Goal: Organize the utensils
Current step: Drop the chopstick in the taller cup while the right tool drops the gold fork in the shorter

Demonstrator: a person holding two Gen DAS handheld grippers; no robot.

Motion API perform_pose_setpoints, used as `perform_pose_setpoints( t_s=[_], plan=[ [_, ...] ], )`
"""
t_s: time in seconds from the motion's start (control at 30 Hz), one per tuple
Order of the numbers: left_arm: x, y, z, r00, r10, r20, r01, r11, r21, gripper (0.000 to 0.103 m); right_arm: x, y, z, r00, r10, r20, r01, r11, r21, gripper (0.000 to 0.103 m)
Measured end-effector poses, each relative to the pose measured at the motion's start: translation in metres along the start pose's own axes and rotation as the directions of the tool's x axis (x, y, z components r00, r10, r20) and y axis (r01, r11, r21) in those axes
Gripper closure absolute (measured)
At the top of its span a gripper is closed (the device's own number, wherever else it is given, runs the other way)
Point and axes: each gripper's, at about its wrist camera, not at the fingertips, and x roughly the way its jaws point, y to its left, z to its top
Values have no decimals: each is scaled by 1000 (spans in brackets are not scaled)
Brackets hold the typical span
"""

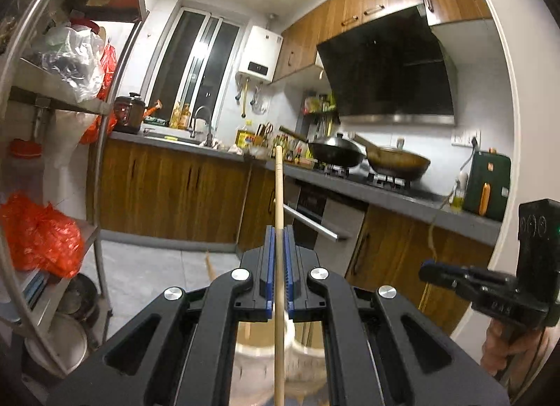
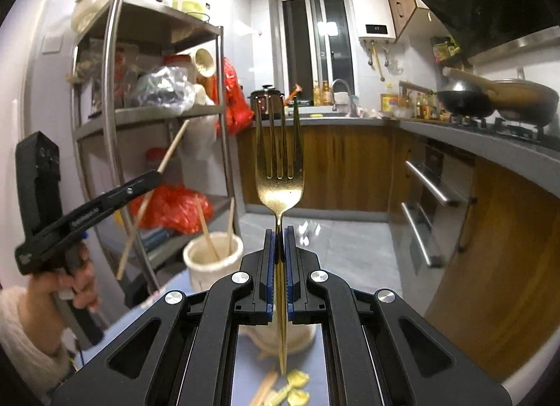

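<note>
My left gripper (image 1: 279, 231) is shut on a wooden chopstick (image 1: 279, 192) that stands upright. In the right wrist view the left gripper (image 2: 154, 175) holds that chopstick (image 2: 171, 150) tilted, up and left of a white holder cup (image 2: 213, 259) with two chopsticks in it. My right gripper (image 2: 279, 231) is shut on a gold fork (image 2: 279, 175), tines up. The right gripper (image 1: 455, 276) shows at the right of the left wrist view. The white holder (image 1: 266, 360) lies below my left fingers, partly hidden.
A steel shelf rack (image 2: 115, 119) with bags and jars stands at the left. The counter (image 2: 472, 136) with woks (image 2: 465, 101) runs along the right. On the table (image 2: 252, 371) below lie a wooden utensil (image 2: 266, 385) and yellow pieces (image 2: 297, 378).
</note>
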Motion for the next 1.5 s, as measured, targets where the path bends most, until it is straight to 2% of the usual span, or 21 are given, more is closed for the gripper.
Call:
perform_pose_setpoints(
  t_s=[0.27, 0.5, 0.77, 0.9, 1.07, 1.33, 1.5],
  plan=[
    [57, 5, -2, 999, 42, 11, -42, 999, 20, 98, 35, 0, 19, 997, -9, 73, 6, 999, 43, 97],
    [82, 2, -24, 992, 118, 36, -121, 988, 92, 98, 64, -2, 6, 997, -32, 70, 28, 998, 58, 97],
    [71, 0, -49, 996, 94, 9, -94, 983, 156, 98, 82, -13, -27, 999, -35, 2, 35, 996, 87, 97],
    [52, 10, -60, 994, 106, -18, -103, 985, 136, 98, 87, -18, -40, 999, -42, -34, 45, 994, 100, 97],
    [36, 30, -69, 989, 135, -67, -132, 990, 48, 98, 93, -21, -48, 996, -55, -67, 62, 992, 111, 97],
    [46, 41, -70, 972, 173, -157, -170, 985, 30, 98, 98, -23, -47, 992, -88, -90, 98, 988, 123, 97],
    [50, 41, -70, 967, 182, -177, -178, 983, 38, 97, 103, -29, -47, 990, -92, -111, 108, 982, 153, 96]
  ],
)
